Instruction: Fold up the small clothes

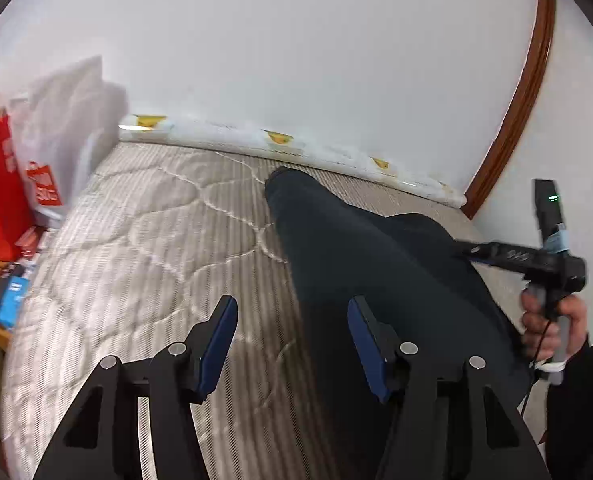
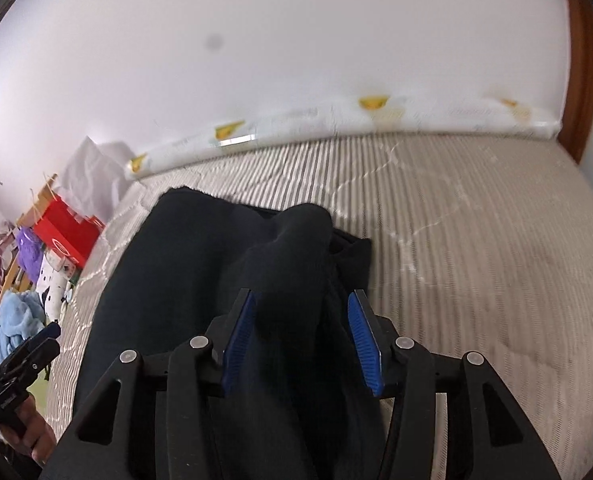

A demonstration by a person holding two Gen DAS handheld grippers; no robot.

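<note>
The dark garment [image 1: 376,264] lies on the striped mattress [image 1: 144,240], stretching from 12 o'clock to 4 o'clock of the left gripper [image 1: 292,340], whose jaws stand wide apart with nothing between them. Only the left view shows the right hand [image 1: 552,324] at 3 o'clock, fist around its handle. In the right view a raised fold of the garment [image 2: 288,264] sits between the blue pads [image 2: 240,340] of the right gripper [image 2: 300,340]; whether they pinch it, I cannot tell. That view alone shows a red box [image 2: 66,232] at 9 o'clock.
</note>
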